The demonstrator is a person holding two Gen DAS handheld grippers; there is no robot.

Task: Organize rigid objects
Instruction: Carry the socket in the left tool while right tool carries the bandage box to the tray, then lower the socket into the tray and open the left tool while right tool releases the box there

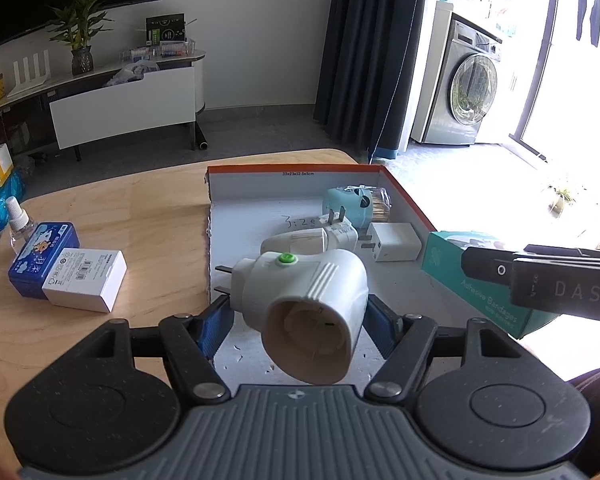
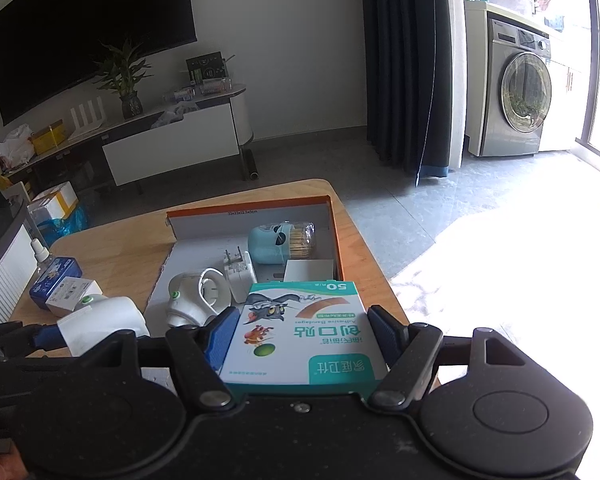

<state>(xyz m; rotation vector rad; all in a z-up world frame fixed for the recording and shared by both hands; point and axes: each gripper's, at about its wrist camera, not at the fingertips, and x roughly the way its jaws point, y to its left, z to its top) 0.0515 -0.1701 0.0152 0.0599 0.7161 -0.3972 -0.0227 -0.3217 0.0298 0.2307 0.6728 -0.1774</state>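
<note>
The left gripper [image 1: 300, 312] occupies the lower centre of the left wrist view, with its blue pads pinching a white plug-in device [image 1: 308, 312] that has a green button on top and two metal prongs pointing toward the left of the frame. The device is held above the near, open side of an orange-edged cardboard box [image 1: 416, 204], which rests on a wooden table [image 1: 140, 208]. In the upper right part of the box lie a light-blue toothpick holder [image 1: 360, 204], a white charger cube [image 1: 396, 246], a white adapter with upright prongs [image 1: 340, 232] and a second white plug-in device [image 2: 192, 300]. At the left of the frame, on the table outside the box, a blue tin [image 1: 44, 258] touches a white carton [image 1: 86, 280], and a clear dropper bottle [image 1: 18, 220] stands just behind them. In the right wrist view, the right gripper [image 2: 302, 332] sits at lower centre, its pads pressed against both sides of a teal adhesive bandage box [image 2: 304, 332]. This box is held over the near right part of the cardboard box.
</note>
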